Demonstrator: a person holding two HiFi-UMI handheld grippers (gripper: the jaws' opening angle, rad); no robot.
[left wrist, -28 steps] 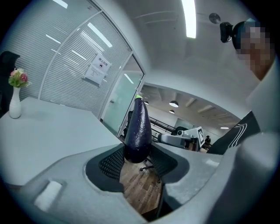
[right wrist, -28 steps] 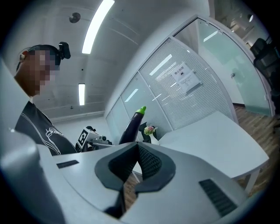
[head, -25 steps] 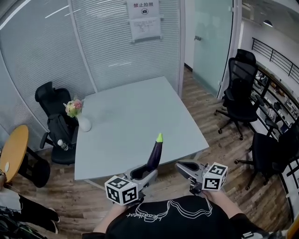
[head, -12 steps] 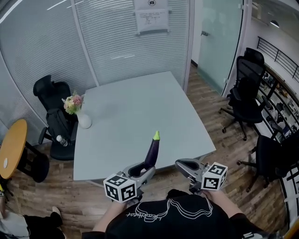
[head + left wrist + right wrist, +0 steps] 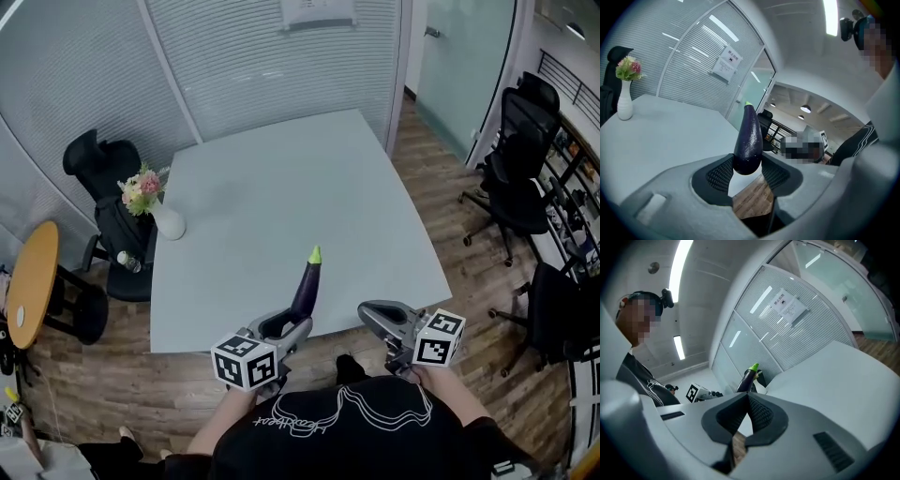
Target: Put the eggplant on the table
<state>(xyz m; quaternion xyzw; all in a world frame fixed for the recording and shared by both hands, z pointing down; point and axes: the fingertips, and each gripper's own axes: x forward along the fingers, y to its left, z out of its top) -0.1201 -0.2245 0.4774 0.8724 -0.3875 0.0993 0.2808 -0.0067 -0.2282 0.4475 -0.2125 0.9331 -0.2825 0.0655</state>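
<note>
Eggplant (image 5: 307, 284) is sticking up, clamped in the left tongs (image 5: 285, 329); right tongs (image 5: 372, 313) alongside are pressing together, bench (image 5: 281, 187) just ahead.

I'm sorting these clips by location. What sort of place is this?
Most likely an office meeting room: a large grey table, black swivel chairs beside it, and frosted glass walls with a posted notice.
</note>
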